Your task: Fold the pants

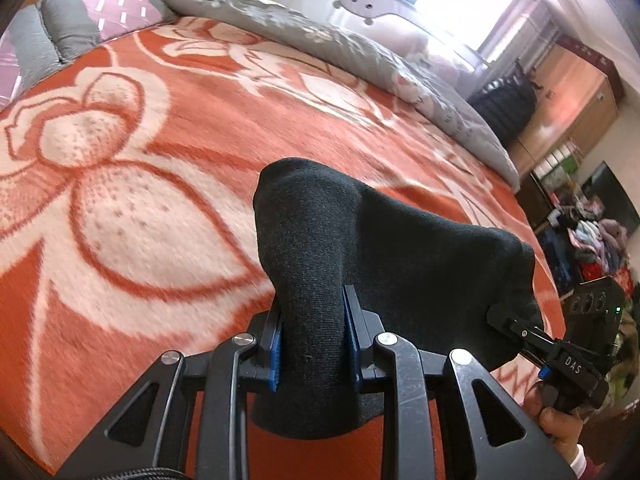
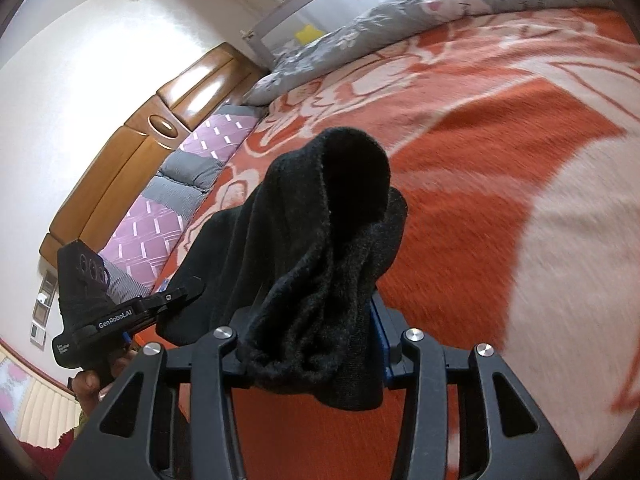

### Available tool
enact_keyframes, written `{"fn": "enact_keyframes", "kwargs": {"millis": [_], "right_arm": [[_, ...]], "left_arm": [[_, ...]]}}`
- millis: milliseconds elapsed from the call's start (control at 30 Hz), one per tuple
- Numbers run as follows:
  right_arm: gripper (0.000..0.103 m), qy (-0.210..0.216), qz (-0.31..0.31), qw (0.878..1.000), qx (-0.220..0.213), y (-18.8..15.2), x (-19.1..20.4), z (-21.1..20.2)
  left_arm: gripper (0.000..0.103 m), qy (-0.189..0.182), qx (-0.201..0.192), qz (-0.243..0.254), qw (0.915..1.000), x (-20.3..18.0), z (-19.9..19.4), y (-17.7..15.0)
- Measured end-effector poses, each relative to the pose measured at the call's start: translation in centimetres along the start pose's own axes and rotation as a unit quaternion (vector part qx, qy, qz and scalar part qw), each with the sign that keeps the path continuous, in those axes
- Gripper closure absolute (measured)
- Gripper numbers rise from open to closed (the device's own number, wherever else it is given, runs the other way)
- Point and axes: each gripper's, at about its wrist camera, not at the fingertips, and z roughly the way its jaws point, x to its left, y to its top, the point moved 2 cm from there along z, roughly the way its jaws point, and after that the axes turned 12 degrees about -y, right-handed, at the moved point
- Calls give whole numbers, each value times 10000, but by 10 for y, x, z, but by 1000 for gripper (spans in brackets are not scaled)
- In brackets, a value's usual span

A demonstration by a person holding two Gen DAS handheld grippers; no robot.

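Observation:
The black pants [image 1: 360, 248] hang bunched between both grippers, held above the orange and white blanket [image 1: 140, 160]. My left gripper [image 1: 312, 340] is shut on a thick fold of the pants between its blue pads. My right gripper [image 2: 310, 340] is shut on another bunched part of the pants [image 2: 320, 240]. In the left wrist view the right gripper [image 1: 500, 316] clamps the pants at the lower right. In the right wrist view the left gripper [image 2: 188, 294] clamps them at the lower left.
A grey floral quilt [image 1: 360, 48] lies along the bed's far side, with grey and pink pillows [image 1: 92, 20] by the wooden headboard [image 2: 140, 144]. A bed rail [image 1: 360, 0], a wooden cabinet [image 1: 572, 104] and a clothes pile [image 1: 600, 240] stand beyond the bed.

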Motion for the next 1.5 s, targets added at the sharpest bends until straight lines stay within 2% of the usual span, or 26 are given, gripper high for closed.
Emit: {"fn": "enact_keyframes", "kwargs": {"millis": [133,433,1033,1167,1367,1500], "right_arm": [[58,39,-110,9999,91,13,4,22],[58,50,-271,9990,352,27,6,61],[58,-128,-309,9973,658,17,-4,96],[53,-175,-348,9972,634,13,-7,98],[46,-284,-257,9973,624,10,-16,95],[33,-615,-316,9965,470,8,-18,84]], "left_arm": [[78,143,-63,-130,9998,16,8,14],[78,390,8,-265,9989,40,26,20],[76,540,265,-424,9973,63,48,5],[72,573,313,-402,9971,66,51,2],[58,645,308,-398,9966,67,51,-2],[46,806,325,-266,9959,64,49,-7]]}}
